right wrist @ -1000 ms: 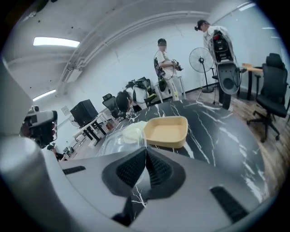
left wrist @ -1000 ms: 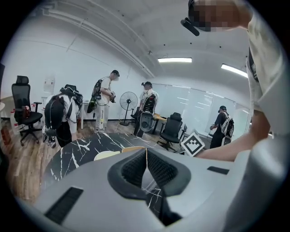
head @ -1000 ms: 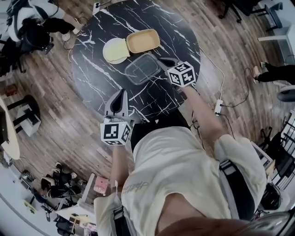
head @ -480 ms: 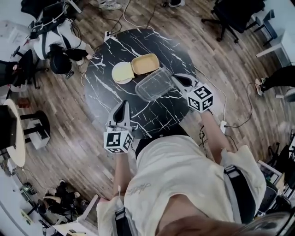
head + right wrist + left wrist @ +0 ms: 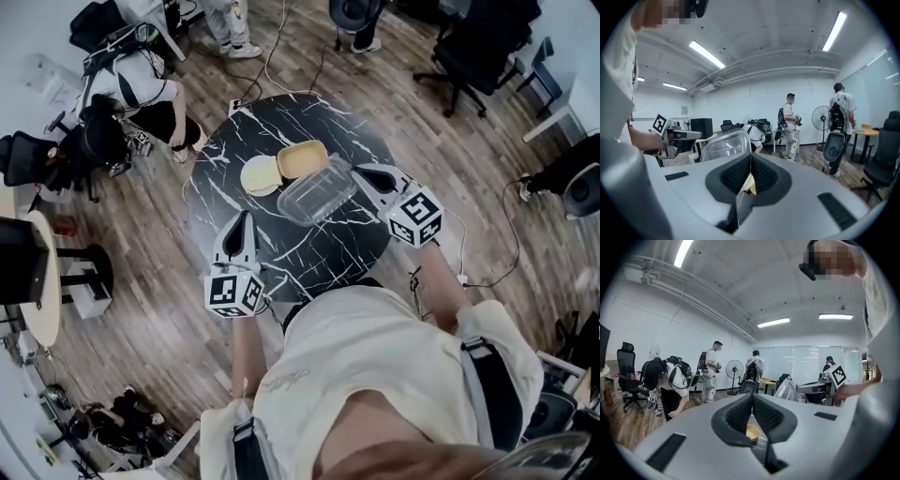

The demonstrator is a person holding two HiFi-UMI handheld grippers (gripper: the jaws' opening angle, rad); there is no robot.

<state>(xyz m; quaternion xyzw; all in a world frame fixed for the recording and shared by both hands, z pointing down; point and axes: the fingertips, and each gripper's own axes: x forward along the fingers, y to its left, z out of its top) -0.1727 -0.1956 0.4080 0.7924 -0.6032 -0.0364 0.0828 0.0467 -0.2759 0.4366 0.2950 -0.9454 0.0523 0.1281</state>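
A round black marble table (image 5: 281, 253) carries a tan tray (image 5: 302, 159) and a cream round lid (image 5: 258, 174) beside it. A clear plastic container (image 5: 314, 190) hangs tilted over the table next to the tray. My right gripper (image 5: 356, 172) is shut on its edge. In the right gripper view the container (image 5: 724, 145) rises to the left of the closed jaws of my right gripper (image 5: 751, 157). My left gripper (image 5: 242, 217) is shut and empty over the table's near left. The tan tray (image 5: 753, 431) shows below the tip of my left gripper (image 5: 751, 397).
Wooden floor surrounds the table. People with backpacks (image 5: 131, 84) stand and bend at the upper left. Office chairs (image 5: 469, 37) are at the upper right. A cable and power strip (image 5: 459, 277) lie on the floor at the right. A standing fan (image 5: 820, 117) is far off.
Both grippers have risen well above the table. The clear container has come up off the table with the right gripper and now stands tilted.
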